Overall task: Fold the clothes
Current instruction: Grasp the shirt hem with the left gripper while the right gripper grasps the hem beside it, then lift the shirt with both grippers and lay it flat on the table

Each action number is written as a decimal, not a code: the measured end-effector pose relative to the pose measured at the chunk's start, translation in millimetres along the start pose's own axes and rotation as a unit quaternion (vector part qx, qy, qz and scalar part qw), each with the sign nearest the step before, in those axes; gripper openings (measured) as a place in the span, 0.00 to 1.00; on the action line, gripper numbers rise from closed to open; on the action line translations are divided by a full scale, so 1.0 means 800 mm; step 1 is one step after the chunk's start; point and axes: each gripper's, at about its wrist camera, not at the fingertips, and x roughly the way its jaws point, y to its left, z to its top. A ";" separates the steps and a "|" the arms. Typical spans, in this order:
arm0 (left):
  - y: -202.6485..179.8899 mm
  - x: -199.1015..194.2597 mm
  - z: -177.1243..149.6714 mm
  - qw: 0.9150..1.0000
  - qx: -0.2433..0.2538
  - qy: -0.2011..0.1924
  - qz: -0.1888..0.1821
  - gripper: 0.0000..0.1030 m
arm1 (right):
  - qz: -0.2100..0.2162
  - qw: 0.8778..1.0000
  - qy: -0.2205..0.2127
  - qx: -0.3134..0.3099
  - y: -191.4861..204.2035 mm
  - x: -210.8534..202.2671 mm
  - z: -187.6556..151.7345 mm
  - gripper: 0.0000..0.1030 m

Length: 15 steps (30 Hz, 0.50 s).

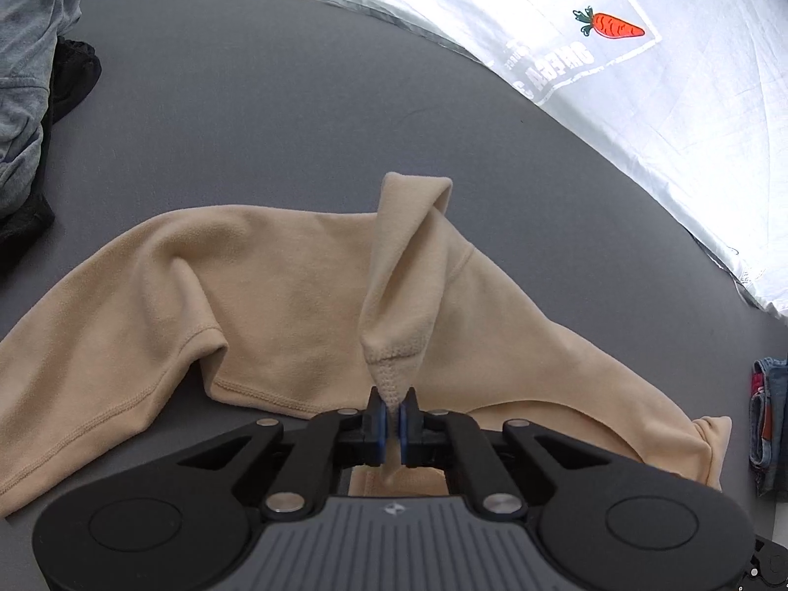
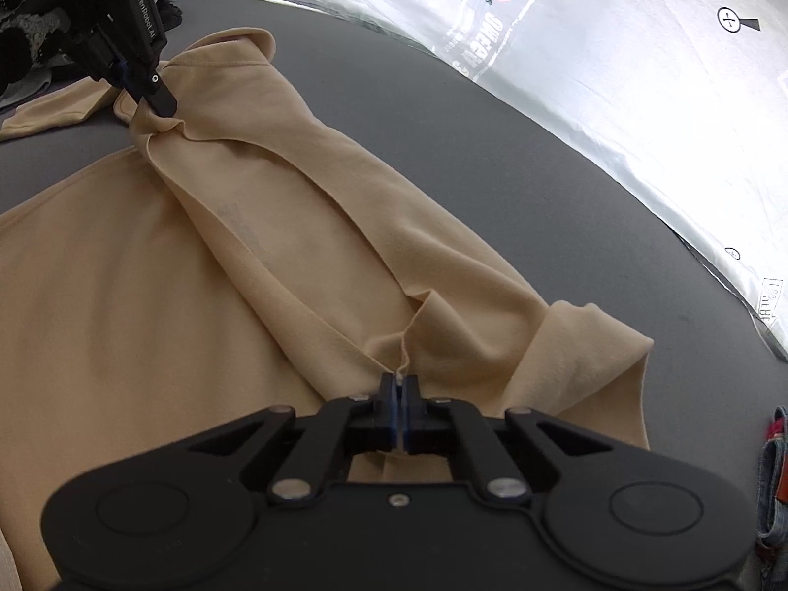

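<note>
A beige fleece top (image 1: 276, 285) lies on the grey surface (image 1: 295, 113). My left gripper (image 1: 392, 396) is shut on a stitched edge of the top and lifts it into a peaked fold. The left gripper also shows in the right wrist view (image 2: 147, 93) at the upper left, pinching the far end of the top (image 2: 276, 226). My right gripper (image 2: 399, 381) is shut on the near edge of the same top, at a seam. The cloth stretches in a long fold between the two grippers.
A white sheet (image 1: 640, 98) with a carrot print (image 1: 613, 25) borders the far right side of the grey surface. A grey garment (image 1: 24, 79) and a black one (image 1: 74, 79) lie at the far left. Folded jeans (image 1: 768, 418) sit at the right edge.
</note>
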 end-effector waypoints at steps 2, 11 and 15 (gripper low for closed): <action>-0.002 -0.014 0.008 0.999 -0.019 -0.014 -0.025 0.04 | -0.026 0.999 -0.023 0.039 -0.018 -0.021 0.005 0.01; -0.039 -0.003 0.113 0.986 -0.106 -0.072 -0.111 0.03 | -0.163 0.978 -0.121 0.057 -0.105 -0.014 0.099 0.01; -0.077 0.059 0.171 0.988 -0.088 -0.086 -0.089 0.02 | -0.189 0.975 -0.116 0.030 -0.148 0.061 0.155 0.01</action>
